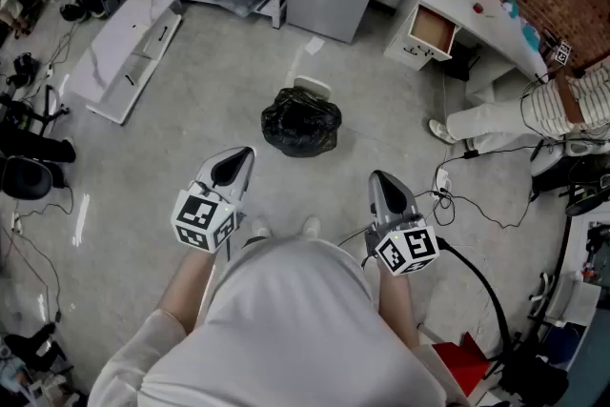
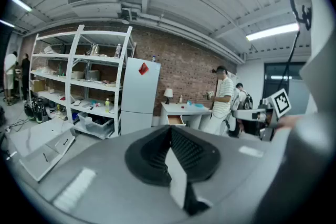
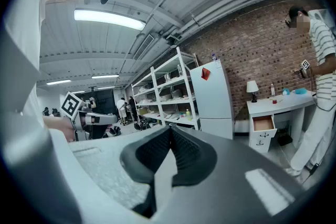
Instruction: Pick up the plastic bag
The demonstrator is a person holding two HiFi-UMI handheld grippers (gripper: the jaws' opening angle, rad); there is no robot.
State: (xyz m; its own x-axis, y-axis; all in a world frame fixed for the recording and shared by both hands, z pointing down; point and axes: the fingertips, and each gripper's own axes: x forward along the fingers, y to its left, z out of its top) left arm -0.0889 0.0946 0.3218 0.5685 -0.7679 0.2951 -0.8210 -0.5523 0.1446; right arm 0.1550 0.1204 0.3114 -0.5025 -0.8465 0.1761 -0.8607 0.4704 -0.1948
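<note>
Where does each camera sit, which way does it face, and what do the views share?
Head view: on the person's head, looking steeply down at the black plastic bag on the floor; own torso, left gripper and right gripper show.
Left gripper view: on the left gripper, facing across the room toward shelves and fridge; its shut jaws show.
Right gripper view: on the right gripper, facing the fridge and white desk; its shut jaws show.
Shared: both gripper views show fridge, shelves and desk, not the bag.

Open floor point(image 1: 200, 124) before plastic bag point(image 1: 301, 121), apparently.
</note>
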